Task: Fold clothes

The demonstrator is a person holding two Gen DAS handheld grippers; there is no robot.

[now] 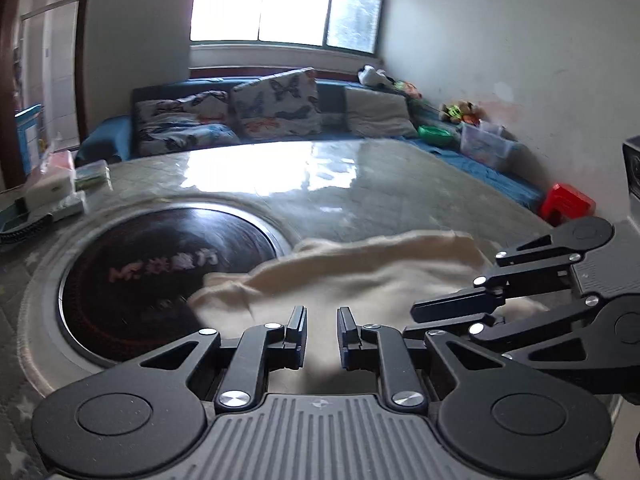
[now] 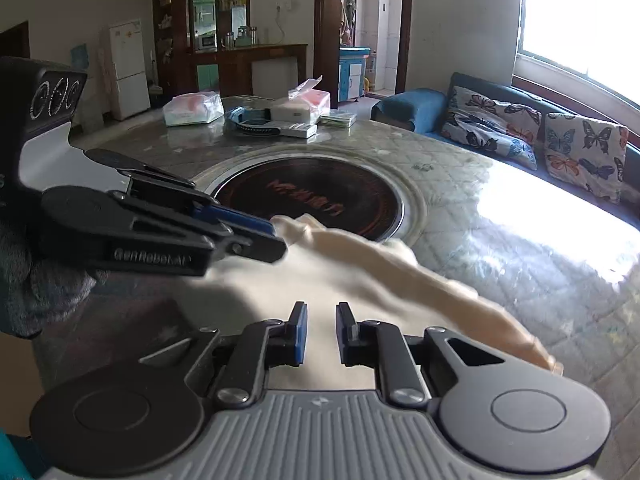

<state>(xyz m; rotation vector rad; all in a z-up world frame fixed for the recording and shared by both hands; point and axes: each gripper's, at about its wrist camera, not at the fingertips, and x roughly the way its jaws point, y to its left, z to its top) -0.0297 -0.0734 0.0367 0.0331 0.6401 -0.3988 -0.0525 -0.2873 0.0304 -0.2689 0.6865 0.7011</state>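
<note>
Living room, daylight from a big window; a glossy patterned table (image 1: 360, 184) with a round dark hotplate (image 1: 160, 264) sunk into its middle.

Left gripper (image 1: 322, 334): jaws narrow, a small gap showing between the pads. Cream cloth fills the view beyond that gap, but whether the pads actually pinch it cannot be told from its own camera. Seen from the right wrist, its tips sit at the edge of the cloth, apparently on it.

Right gripper (image 2: 322, 334): jaws likewise narrow, cloth in the gap; grip not confirmed.

Cream garment (image 2: 360, 272): lies on the near part of the table, one end draped over the near rim of the hotplate, a long rolled or bunched ridge running toward the table's right-hand edge. Blurred, so likely in motion.

Far edge of the table: tissue packs (image 2: 194, 108), a small white box (image 2: 292, 112), a dark cable coil.

Progress, as judged: early. The garment is rumpled, with no flat, squared panel visible. Spreading it out, smoothing it and making every fold still remain.
</note>
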